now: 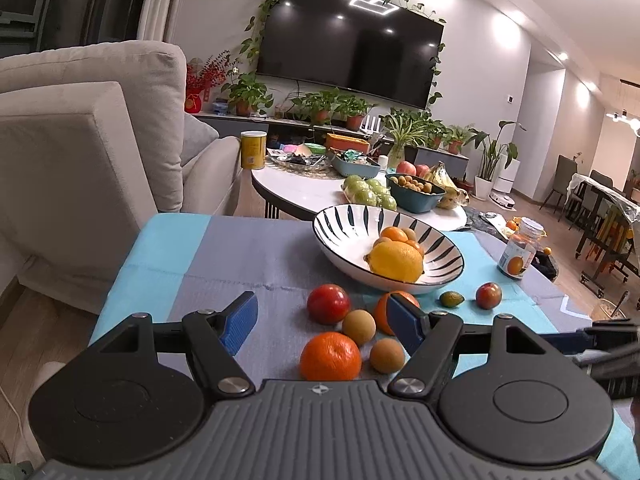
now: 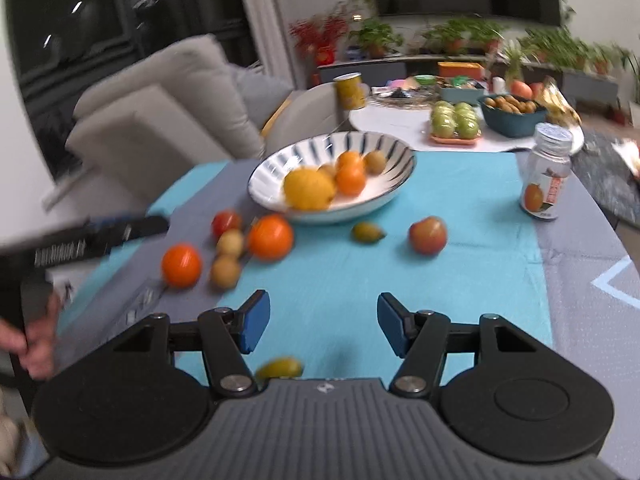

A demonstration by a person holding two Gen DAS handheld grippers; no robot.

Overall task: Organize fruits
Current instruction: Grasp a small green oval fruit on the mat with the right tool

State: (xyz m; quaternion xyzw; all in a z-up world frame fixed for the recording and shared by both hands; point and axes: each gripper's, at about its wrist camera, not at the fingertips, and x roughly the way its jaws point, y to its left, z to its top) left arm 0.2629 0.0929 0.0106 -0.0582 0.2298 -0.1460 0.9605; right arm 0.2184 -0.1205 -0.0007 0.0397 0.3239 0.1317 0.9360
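On the counter (image 1: pixel 240 256), spread with a blue and grey cloth, loose fruit lies just in front of a striped bowl (image 1: pixel 344 224) that already holds a lemon (image 1: pixel 396 261) and some small orange and tan fruits. Nearest the left gripper (image 1: pixel 322 322) sit a bright tangerine (image 1: pixel 330 356), two tan round fruits (image 1: pixel 359 327) touching or nearly so, a red one (image 1: pixel 328 303) behind them, and a second orange fruit (image 1: pixel 384 312) partly hidden by the right-hand finger. Farther right — well apart from that cluster — lie a small green-yellow fruit (image 1: pixel 451 299) and a reddish one (image 1: pixel 488 295).

Both sets of fingers stand apart with nothing between them. The right gripper (image 2: pixel 318 326) hovers over bare cloth, a small yellowish fruit (image 2: pixel 279 367) just under its body; that view is blurred.

I judge the tangerine light, soft-skinned and rounded — likely to roll or dent under a hard pinch. Best taken across its widest middle, the fingers either side and low enough not to slide off the top. The tan fruits look firmer and smoother, and small enough to slip, so they want a centred hold too.
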